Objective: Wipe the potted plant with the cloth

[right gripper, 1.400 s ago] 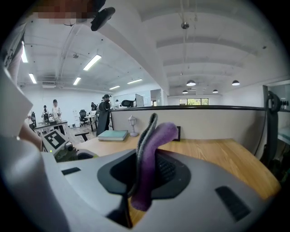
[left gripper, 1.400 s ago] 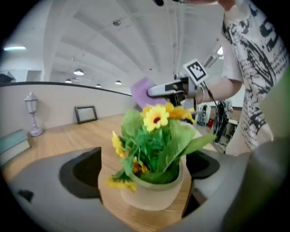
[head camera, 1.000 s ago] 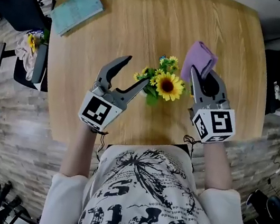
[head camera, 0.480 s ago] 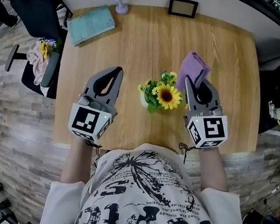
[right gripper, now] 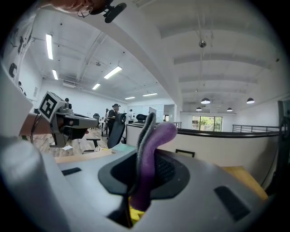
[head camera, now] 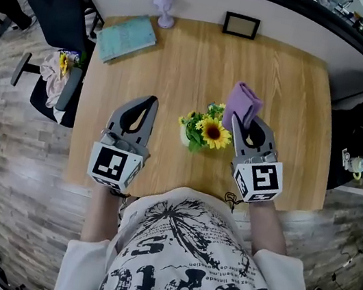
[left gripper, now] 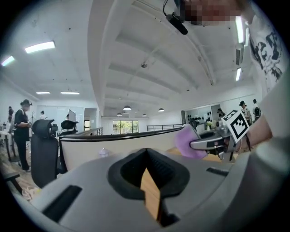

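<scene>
The potted plant (head camera: 205,130), a sunflower with small flowers and green leaves, stands in the middle of the wooden table (head camera: 295,91). My right gripper (head camera: 241,120) hovers just right of the plant and is shut on a folded purple cloth (head camera: 242,102), which sticks up past its tips. In the right gripper view the cloth (right gripper: 158,136) stands between the jaws, with a bit of yellow flower (right gripper: 132,214) below. My left gripper (head camera: 152,99) hangs left of the plant, shut and empty; the left gripper view shows its jaws (left gripper: 146,152) closed together and the cloth (left gripper: 190,142) off to the right.
A teal book (head camera: 125,37), a small lilac ornament (head camera: 164,9) and a black picture frame (head camera: 241,25) sit along the table's far side. A black office chair (head camera: 58,8) and a seat with clothes (head camera: 60,78) stand off the table's left edge.
The left gripper stood open with one finger by the plant; it has shut, empty, and drawn away to the left. Both grippers have risen; the right still grips the cloth.
</scene>
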`<move>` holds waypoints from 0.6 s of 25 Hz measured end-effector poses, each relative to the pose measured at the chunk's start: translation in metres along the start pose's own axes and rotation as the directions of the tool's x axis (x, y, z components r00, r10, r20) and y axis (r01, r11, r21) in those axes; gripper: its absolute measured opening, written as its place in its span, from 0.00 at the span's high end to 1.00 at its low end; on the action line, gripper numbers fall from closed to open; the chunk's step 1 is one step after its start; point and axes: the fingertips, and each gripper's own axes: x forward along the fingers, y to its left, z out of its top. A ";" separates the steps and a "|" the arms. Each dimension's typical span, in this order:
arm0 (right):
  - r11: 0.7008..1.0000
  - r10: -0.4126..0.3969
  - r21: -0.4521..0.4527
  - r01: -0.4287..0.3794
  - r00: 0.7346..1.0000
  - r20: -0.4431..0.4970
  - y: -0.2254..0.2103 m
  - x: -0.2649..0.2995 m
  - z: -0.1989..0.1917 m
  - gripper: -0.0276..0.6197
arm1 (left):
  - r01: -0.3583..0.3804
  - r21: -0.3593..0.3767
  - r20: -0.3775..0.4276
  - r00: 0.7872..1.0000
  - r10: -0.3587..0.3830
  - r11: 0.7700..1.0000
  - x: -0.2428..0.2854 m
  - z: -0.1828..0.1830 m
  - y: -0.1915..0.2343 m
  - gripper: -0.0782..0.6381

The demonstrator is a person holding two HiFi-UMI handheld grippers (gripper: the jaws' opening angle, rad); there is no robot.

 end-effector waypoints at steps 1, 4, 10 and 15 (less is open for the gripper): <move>1.000 -0.002 0.003 0.002 1.000 0.002 0.000 -0.001 0.000 0.86 | -0.001 -0.006 -0.003 1.000 0.001 1.000 0.000 0.000 0.000 0.89; 1.000 0.000 0.020 0.000 1.000 0.010 -0.001 -0.002 0.002 0.86 | 0.006 -0.003 -0.024 1.000 -0.006 1.000 0.002 -0.002 -0.001 0.89; 1.000 0.016 0.021 -0.016 1.000 0.011 0.002 -0.006 0.001 0.86 | 0.035 0.002 -0.044 0.998 -0.035 0.999 0.003 -0.005 -0.009 0.89; 1.000 0.016 0.024 -0.016 1.000 0.010 0.003 -0.007 -0.001 0.86 | 0.036 -0.005 -0.052 0.998 -0.036 0.999 0.004 -0.006 -0.011 0.89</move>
